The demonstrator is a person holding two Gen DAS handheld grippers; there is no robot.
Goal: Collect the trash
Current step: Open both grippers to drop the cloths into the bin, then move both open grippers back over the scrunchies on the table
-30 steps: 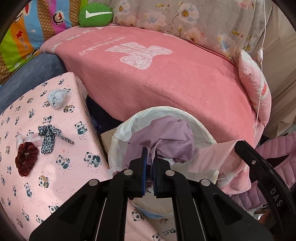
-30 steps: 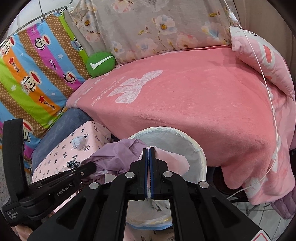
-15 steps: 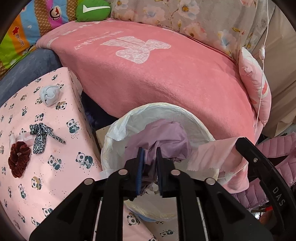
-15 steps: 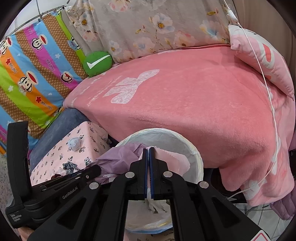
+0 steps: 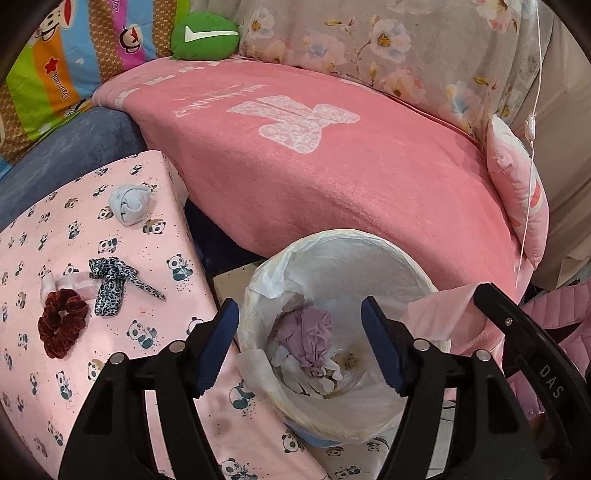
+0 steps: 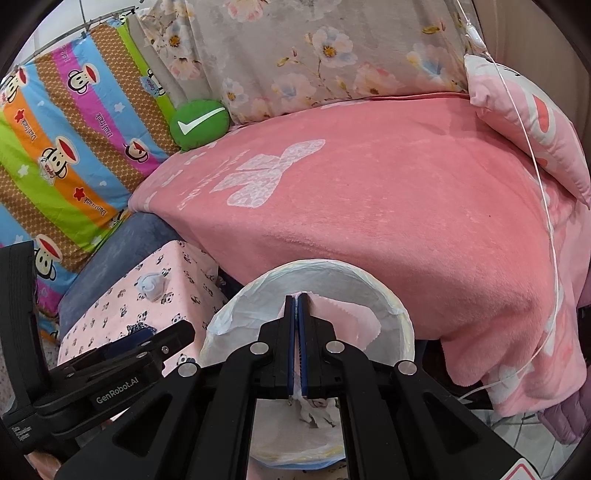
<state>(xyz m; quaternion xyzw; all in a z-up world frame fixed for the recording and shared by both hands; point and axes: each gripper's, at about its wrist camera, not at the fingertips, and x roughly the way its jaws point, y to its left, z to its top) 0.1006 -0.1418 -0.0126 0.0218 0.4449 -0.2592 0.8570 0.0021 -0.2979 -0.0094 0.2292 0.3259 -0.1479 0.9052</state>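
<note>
Trash bin [image 5: 369, 258], lined with a white plastic bag, is sitting at the lower centre of the left wrist view, between a panda-print pink surface [image 5: 74, 369] on the left and a pink blanket [image 5: 332, 184] draped over the bed behind it. A crumpled purple cloth [image 5: 308, 334] is lying inside the bin on top of white paper scraps. The left gripper [image 5: 299, 343] is hovering above the bin's opening, its jaws spreading apart with nothing pressed between them; the purple cloth is showing in the gap, down in the bin and apart from the pads. The right gripper [image 6: 295, 347] is poised over the same bin in the right wrist view, its jaws pinched tight on a pink cloth [image 6: 347, 321] that is hanging over the bin's right side. On the panda-print surface a dark red scrunchie [image 5: 61, 328], a leopard-print bow [image 5: 114, 282] and a balled pale blue sock [image 5: 129, 203] are lying at the left. A green cushion [image 5: 205, 35] is resting at the upper left.
</note>
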